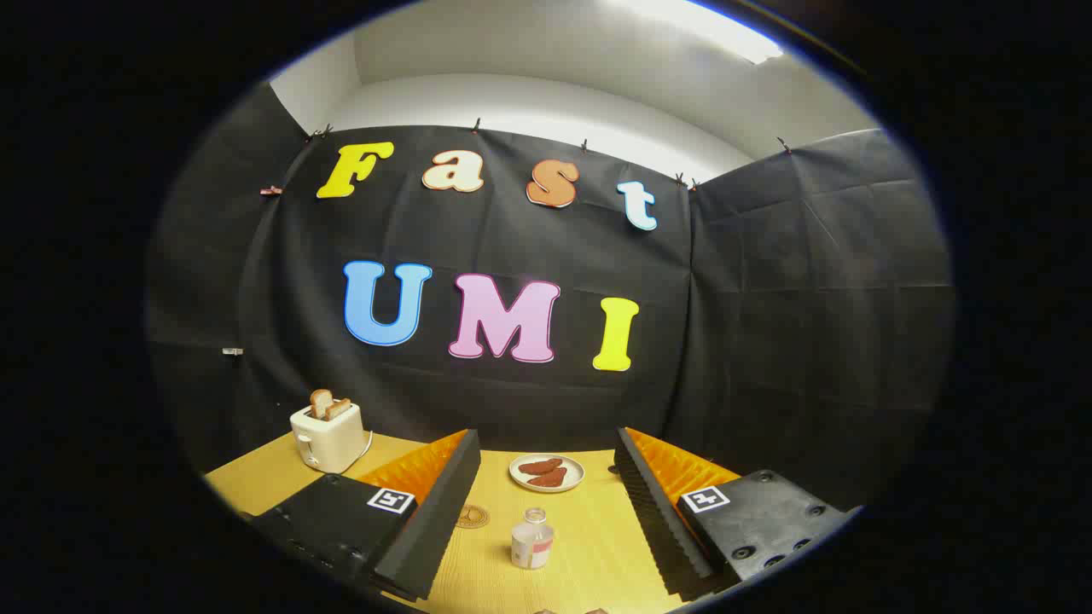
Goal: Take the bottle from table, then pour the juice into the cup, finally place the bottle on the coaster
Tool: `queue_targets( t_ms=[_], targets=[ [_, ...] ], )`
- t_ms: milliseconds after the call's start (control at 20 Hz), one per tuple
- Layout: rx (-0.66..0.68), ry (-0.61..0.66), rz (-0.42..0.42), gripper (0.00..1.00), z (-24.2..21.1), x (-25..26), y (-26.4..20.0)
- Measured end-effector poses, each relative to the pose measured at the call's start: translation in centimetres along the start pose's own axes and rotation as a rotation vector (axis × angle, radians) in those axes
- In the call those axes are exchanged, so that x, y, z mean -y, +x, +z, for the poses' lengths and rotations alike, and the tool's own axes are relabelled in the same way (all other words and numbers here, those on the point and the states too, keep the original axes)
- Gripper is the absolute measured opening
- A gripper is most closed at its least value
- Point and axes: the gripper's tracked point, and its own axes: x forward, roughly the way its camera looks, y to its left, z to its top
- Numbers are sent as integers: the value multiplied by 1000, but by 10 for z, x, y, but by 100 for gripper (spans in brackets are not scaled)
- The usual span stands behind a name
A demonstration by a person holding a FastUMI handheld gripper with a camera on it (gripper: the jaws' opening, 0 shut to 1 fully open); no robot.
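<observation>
Gripper view: gripper (546, 512) spread wide, grasping nothing, bottle (532, 539) standing between the fingers. Fetching step; coaster (472, 516) at its ten o'clock. Next, advance and squeeze its body.

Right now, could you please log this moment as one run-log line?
gripper: open, empty | bottle: upright on table, between fingers | coaster: bare, beside left finger | pour: not yet

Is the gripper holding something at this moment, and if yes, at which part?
Nothing is held. The gripper is open, its fingers wide apart, and the small clear glass bottle stands free on the yellow wooden table between them, touched by neither.
</observation>
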Motion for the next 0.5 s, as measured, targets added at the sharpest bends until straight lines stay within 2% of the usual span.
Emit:
queue_targets(
  t_ms=[500],
  targets=[
    [-53,29,22,97,-12,25,18]
  ],
)
